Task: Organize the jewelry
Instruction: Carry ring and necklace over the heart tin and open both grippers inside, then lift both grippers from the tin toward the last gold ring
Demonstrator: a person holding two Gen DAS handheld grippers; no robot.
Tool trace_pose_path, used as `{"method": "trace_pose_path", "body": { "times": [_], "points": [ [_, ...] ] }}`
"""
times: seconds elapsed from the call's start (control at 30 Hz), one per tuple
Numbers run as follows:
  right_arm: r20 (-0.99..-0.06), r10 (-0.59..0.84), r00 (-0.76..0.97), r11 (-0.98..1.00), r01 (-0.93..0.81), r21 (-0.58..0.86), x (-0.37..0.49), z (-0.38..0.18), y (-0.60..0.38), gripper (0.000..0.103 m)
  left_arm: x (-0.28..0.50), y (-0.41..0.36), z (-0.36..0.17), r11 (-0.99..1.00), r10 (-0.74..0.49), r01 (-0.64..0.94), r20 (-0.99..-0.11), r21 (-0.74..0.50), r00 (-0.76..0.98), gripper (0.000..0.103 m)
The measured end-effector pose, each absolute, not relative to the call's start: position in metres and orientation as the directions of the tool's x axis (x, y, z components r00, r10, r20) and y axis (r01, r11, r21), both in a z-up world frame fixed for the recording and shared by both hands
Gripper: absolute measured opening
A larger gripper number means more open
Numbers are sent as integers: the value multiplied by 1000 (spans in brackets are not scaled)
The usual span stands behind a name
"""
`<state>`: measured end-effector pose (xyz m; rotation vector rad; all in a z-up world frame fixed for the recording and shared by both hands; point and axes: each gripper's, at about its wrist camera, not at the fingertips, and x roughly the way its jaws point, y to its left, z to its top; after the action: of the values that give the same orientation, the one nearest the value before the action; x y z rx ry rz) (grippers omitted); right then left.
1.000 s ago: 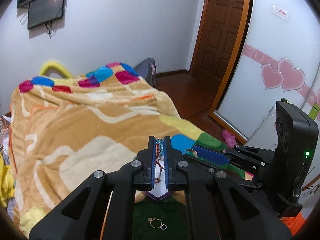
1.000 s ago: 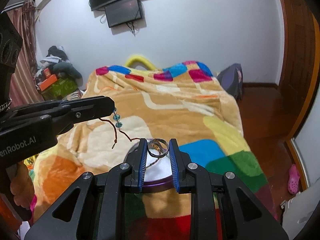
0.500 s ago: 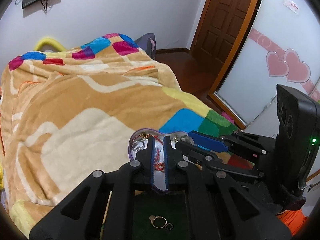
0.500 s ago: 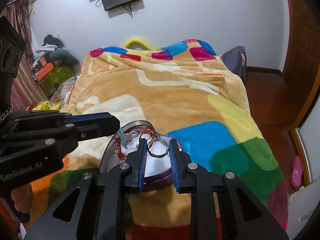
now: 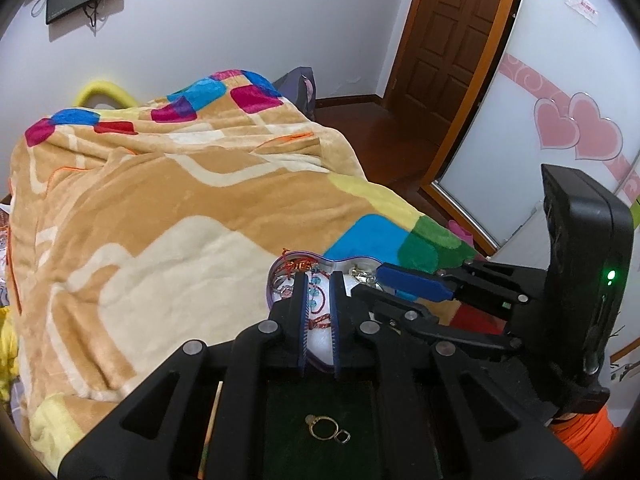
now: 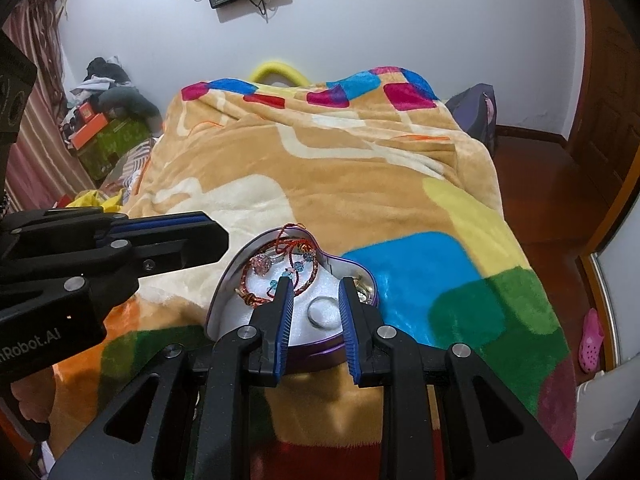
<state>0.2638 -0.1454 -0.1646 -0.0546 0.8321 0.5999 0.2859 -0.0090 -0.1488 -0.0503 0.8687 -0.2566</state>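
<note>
A heart-shaped purple jewelry box [image 6: 356,268] with white lining lies on the bed; it also shows in the left wrist view [image 5: 276,268]. A red cord bracelet with blue beads [image 6: 296,268] lies in it. A silver ring [image 6: 322,312] lies on the lining between the fingers of my right gripper [image 6: 314,286], which is open. My left gripper [image 5: 318,280] is slightly open over the box, the bracelet [image 5: 316,300] lying between its fingers. In the right wrist view the left gripper [image 6: 216,236] is left of the box. A gold ring [image 5: 326,432] lies on green felt below the left gripper.
The box rests on a patchwork blanket [image 6: 320,168] covering the bed. A wooden door [image 5: 452,48] and a mirrored wardrobe with pink hearts [image 5: 576,128] stand to the right. Clutter and boxes [image 6: 104,128] are piled left of the bed.
Both grippers came down over the box. The left gripper let the bracelet down into the box. The right gripper opened and the silver ring now lies on the lining.
</note>
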Motion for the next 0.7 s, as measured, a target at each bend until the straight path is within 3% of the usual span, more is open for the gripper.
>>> {"method": "trace_pose_path", "body": {
  "times": [0.17, 0.3, 0.37, 0.7],
  "points": [
    [-691, 479, 542, 837, -519, 173, 257, -152, -148, 23, 275, -3, -139, 973, -225, 185, -741, -138, 633, 17],
    [-670, 477, 569, 840, -519, 157, 247, -139, -152, 35, 265, 4, -131, 977, -210, 168, -730, -131, 651, 30],
    [-658, 477, 582, 841, -519, 151, 242, -133, -153, 36, 258, 8, -126, 979, -202, 158, -723, -128, 661, 34],
    [-634, 481, 605, 838, -529, 131, 218, -121, -152, 36, 227, 20, -114, 984, -175, 136, -712, -112, 680, 38]
  ]
}}
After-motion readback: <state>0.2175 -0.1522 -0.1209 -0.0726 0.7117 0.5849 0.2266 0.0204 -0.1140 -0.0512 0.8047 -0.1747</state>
